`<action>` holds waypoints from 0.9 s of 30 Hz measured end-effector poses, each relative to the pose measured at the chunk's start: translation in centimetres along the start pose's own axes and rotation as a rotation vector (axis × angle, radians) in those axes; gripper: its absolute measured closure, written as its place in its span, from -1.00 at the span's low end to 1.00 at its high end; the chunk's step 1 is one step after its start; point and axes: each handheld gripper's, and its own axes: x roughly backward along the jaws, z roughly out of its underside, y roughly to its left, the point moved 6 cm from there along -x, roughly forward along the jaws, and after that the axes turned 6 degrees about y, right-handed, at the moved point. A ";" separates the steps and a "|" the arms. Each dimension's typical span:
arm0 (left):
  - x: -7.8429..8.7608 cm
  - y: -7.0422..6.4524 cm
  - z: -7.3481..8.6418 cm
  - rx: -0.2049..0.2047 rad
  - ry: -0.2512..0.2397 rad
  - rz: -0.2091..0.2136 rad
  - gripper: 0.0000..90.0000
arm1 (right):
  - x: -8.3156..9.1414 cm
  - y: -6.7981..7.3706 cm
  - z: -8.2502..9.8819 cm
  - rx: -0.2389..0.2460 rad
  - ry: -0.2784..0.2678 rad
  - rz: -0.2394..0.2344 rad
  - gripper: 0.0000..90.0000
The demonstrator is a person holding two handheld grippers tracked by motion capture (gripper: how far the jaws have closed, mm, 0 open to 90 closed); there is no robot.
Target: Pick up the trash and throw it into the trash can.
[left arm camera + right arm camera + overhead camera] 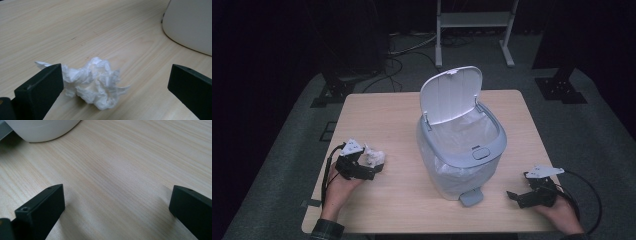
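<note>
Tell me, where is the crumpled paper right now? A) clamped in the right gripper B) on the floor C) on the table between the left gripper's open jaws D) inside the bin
C: the crumpled paper lies on the table between the left gripper's wide-open jaws, outside the bin.

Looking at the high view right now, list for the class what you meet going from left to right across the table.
left gripper → crumpled tissue → bin with its lid up → right gripper
</note>
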 end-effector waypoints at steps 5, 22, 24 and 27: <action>-0.5 0.9 0.1 0.014 -0.006 -0.011 -1.00 | 0.0 0.0 0.0 0.000 0.000 0.000 -1.00; -3.2 2.6 0.4 0.047 0.002 -0.039 -1.00 | 0.0 0.0 0.0 -0.001 0.000 0.000 -1.00; -3.3 2.7 0.6 0.047 0.011 -0.042 -1.00 | 0.0 0.0 0.0 -0.001 0.000 0.000 -1.00; -3.7 2.8 0.8 0.048 0.029 -0.043 -1.00 | 0.0 0.0 0.0 -0.001 0.000 0.000 -1.00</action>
